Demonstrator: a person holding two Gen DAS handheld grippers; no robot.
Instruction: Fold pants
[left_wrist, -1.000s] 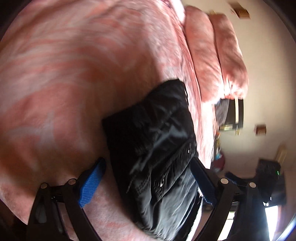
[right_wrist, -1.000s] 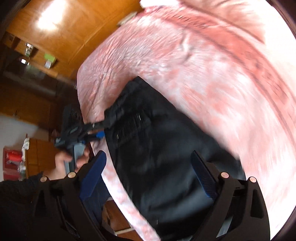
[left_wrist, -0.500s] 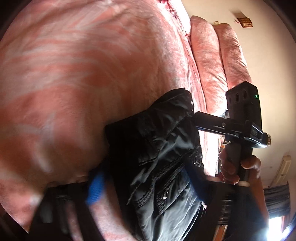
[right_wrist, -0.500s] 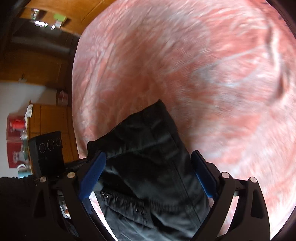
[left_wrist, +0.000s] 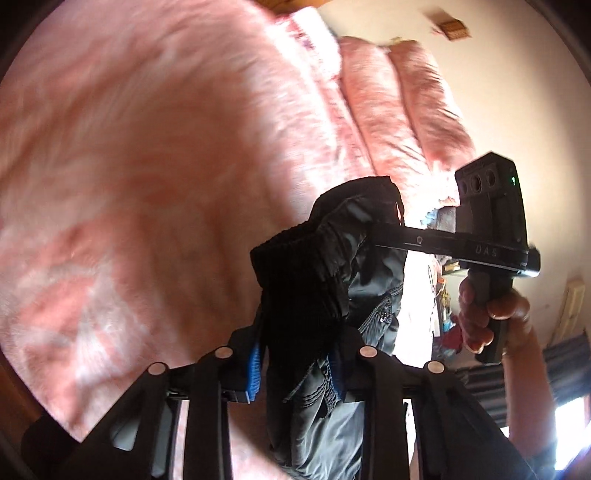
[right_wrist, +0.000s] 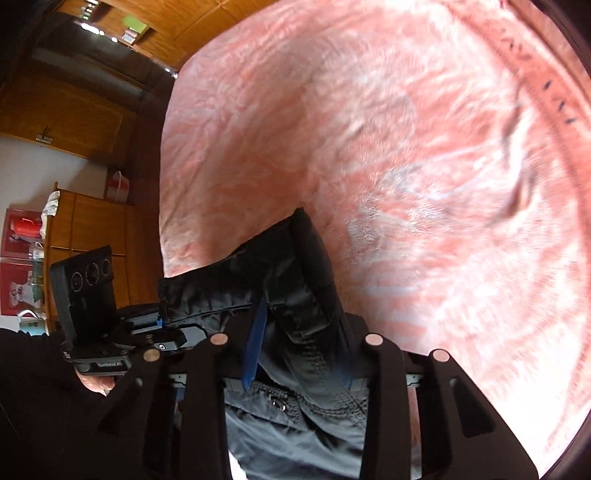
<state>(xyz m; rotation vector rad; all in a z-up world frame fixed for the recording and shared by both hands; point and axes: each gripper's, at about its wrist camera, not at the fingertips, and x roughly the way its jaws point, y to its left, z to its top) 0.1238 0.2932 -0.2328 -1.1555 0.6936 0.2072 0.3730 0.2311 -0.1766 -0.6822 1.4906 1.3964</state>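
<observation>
The black pants (left_wrist: 314, 280) are lifted off the pink bedspread (left_wrist: 147, 184). My left gripper (left_wrist: 295, 365) is shut on the pants' bunched waistband; its blue pads press the cloth from both sides. In the left wrist view the right gripper (left_wrist: 384, 229) reaches in from the right and grips the far end of the waistband. In the right wrist view my right gripper (right_wrist: 299, 354) is shut on the black pants (right_wrist: 295, 266), and the left gripper (right_wrist: 162, 321) holds the other end at the left.
Two pink pillows (left_wrist: 406, 110) lie at the head of the bed. A wooden cabinet (right_wrist: 88, 229) and wardrobe stand beyond the bed's edge (right_wrist: 166, 206). A hand (left_wrist: 491, 310) holds the right gripper's handle.
Both grippers have closed on the pants' waistband and lifted it off the bedspread. One second ago both were open over the pants lying flat.
</observation>
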